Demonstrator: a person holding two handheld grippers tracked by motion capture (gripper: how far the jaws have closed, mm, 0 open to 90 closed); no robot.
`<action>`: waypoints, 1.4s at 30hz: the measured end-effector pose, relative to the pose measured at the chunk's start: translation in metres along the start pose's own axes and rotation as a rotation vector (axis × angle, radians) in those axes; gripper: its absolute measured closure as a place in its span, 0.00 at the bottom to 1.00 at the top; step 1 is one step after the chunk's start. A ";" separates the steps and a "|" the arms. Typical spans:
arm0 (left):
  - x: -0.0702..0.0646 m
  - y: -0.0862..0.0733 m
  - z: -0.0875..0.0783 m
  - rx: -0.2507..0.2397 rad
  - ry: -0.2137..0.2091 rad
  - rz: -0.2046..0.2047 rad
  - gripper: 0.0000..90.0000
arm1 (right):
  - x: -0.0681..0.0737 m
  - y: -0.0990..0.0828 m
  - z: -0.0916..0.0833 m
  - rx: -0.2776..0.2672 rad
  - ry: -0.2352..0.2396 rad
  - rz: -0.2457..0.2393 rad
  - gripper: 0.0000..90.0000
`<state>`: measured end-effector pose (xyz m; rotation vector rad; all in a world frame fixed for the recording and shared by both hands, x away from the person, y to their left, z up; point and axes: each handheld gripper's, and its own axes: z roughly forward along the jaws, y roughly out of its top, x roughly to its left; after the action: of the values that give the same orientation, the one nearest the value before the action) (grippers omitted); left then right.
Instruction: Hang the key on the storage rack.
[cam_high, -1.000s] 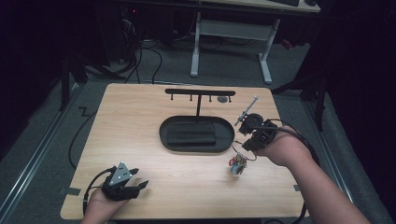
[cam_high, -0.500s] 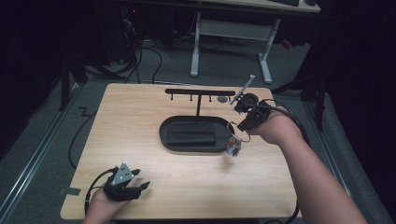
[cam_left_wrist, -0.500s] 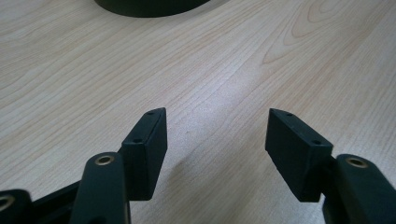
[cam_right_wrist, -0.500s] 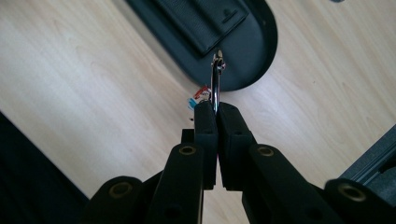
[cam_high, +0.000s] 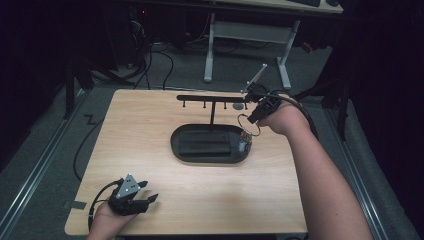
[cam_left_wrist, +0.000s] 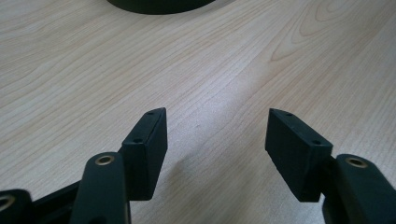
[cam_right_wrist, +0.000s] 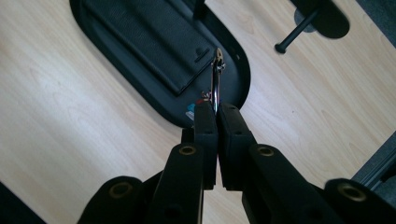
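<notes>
A shiny metal key ring (cam_high: 248, 121) hangs in the air, with small keys (cam_high: 243, 142) dangling under it, just above the black tray's (cam_high: 200, 157) right end.

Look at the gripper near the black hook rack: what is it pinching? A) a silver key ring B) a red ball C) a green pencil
A: the right gripper has its jaws shut on a thin silver key ring above the black oval tray.

Black hand-held gripper (cam_left_wrist: 215, 140), brass-ringed screw holes, grey triangular plate, trailing black cable
</notes>
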<state>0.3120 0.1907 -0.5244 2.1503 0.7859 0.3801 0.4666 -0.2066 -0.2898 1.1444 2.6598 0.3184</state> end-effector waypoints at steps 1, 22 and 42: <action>0.000 0.000 0.000 -0.001 -0.001 0.001 0.44 | -0.001 0.002 0.002 0.001 -0.002 0.001 0.98; 0.004 -0.003 -0.003 0.006 -0.001 -0.005 0.44 | -0.048 0.023 0.034 -0.024 0.007 0.114 0.97; 0.002 -0.002 0.000 0.022 -0.008 0.012 0.44 | -0.030 0.012 0.020 -0.073 -0.052 0.106 0.82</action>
<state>0.3128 0.1926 -0.5255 2.1765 0.7760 0.3700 0.5011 -0.2185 -0.3012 1.2556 2.5265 0.3955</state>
